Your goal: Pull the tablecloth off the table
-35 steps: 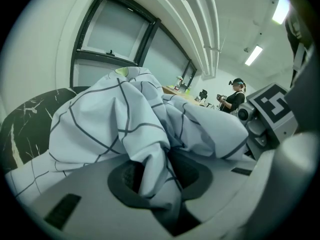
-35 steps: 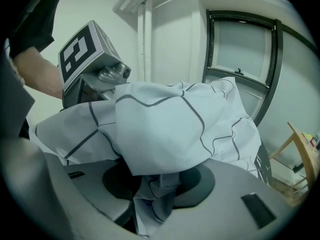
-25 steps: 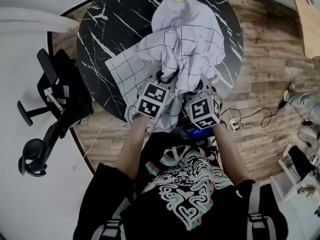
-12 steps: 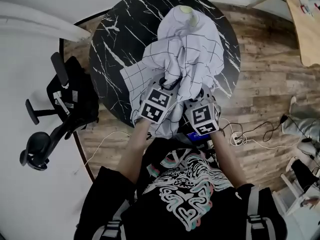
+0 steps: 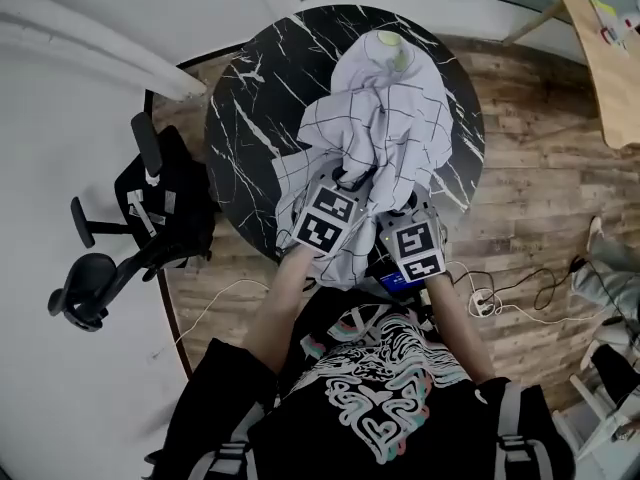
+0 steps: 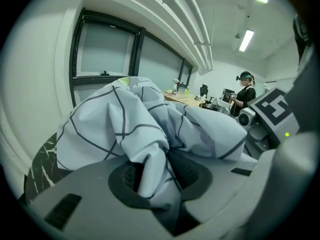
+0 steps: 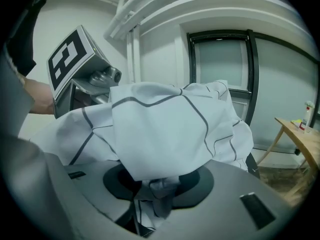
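Observation:
A white tablecloth (image 5: 375, 133) with a dark grid is bunched up on the round black marble table (image 5: 250, 118). Its far end drapes over a yellowish-green object (image 5: 388, 48) near the table's back edge. My left gripper (image 5: 342, 180) is shut on a fold of the cloth (image 6: 152, 169) at the near side. My right gripper (image 5: 402, 204), just beside it, is shut on another fold (image 7: 157, 186). Both hold the near part lifted off the tabletop, and the cloth hangs below the jaws over the table's near edge.
A black office chair (image 5: 130, 228) stands left of the table. Cables and a power strip (image 5: 480, 303) lie on the wooden floor at the right. A wooden table (image 5: 605, 48) is at the far right. In the left gripper view a person (image 6: 245, 91) stands in the background.
Both grippers have risen with the cloth held between their jaws, pulling more of it up off the tabletop. More bare marble shows at the left of the table.

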{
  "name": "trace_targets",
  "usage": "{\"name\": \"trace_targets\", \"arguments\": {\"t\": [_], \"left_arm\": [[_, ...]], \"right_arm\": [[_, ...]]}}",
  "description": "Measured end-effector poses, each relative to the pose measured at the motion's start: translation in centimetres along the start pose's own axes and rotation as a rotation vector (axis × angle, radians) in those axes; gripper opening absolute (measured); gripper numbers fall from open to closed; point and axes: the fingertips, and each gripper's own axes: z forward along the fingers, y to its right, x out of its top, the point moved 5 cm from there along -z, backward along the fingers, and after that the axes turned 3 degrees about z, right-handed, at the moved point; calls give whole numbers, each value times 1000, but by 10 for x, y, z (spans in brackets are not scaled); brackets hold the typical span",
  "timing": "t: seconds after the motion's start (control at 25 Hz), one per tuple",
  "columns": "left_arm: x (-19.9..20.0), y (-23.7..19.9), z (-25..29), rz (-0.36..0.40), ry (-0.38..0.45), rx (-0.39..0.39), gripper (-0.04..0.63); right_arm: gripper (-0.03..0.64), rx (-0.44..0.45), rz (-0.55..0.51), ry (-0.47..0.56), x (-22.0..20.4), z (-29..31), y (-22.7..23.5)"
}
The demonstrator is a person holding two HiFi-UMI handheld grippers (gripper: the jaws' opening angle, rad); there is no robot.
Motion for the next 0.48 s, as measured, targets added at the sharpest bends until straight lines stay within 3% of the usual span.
{"name": "trace_targets", "arguments": {"t": [0.48], "left_arm": [[22,12,-20,65,36,6,80]], "right_arm": [[144,-35,-3,50,20,-21,-5]]}}
